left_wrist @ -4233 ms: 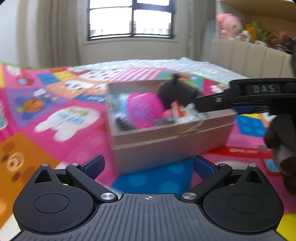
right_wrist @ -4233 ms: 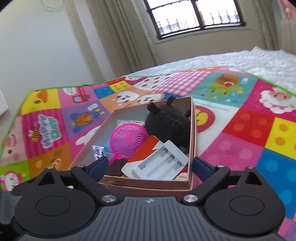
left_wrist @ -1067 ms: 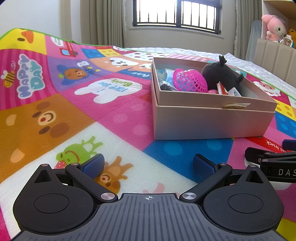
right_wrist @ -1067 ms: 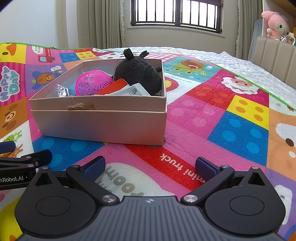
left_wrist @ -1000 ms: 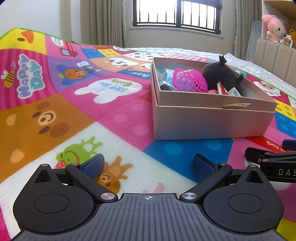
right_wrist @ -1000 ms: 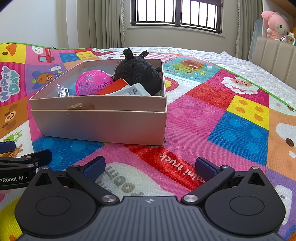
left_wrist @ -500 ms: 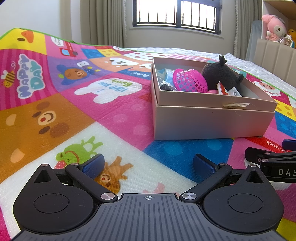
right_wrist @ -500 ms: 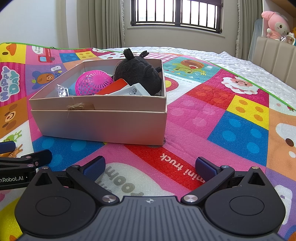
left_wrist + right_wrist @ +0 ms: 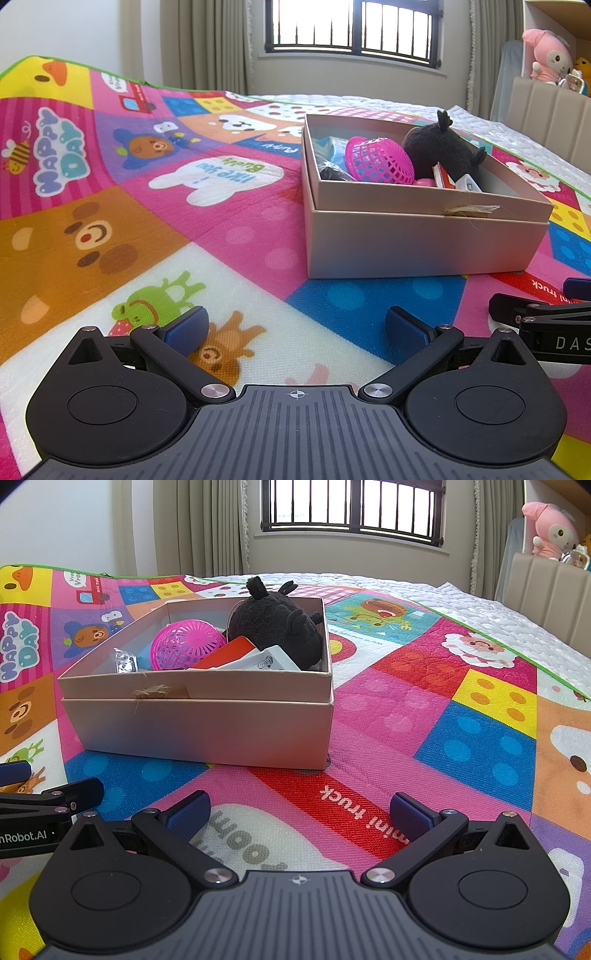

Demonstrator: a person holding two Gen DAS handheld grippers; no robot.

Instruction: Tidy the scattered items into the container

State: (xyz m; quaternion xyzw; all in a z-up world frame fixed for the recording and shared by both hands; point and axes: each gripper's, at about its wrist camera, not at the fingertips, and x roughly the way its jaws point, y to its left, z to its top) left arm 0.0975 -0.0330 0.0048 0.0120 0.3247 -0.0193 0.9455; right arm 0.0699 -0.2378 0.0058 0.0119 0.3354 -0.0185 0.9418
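A beige cardboard box point(image 9: 417, 243) point(image 9: 199, 731) stands on the colourful play mat. Inside it lie a black plush toy point(image 9: 443, 155) point(image 9: 277, 627), a pink mesh ball point(image 9: 380, 162) point(image 9: 184, 646), a red and white packet point(image 9: 236, 655) and a small clear wrapper point(image 9: 125, 662). My left gripper point(image 9: 295, 328) is open and empty, low over the mat in front of the box. My right gripper point(image 9: 301, 812) is open and empty, low over the mat in front of the box's right corner. Each gripper's finger shows at the edge of the other's view.
The play mat point(image 9: 110, 229) covers a bed with a white quilt point(image 9: 498, 616) beyond it. A padded headboard point(image 9: 546, 590) with a pink plush toy point(image 9: 550, 531) on it stands at the right. A window and curtains are behind.
Since 4.2 s ago both grippers have drawn back from the box and come down low over the mat. Over the last second nothing has moved.
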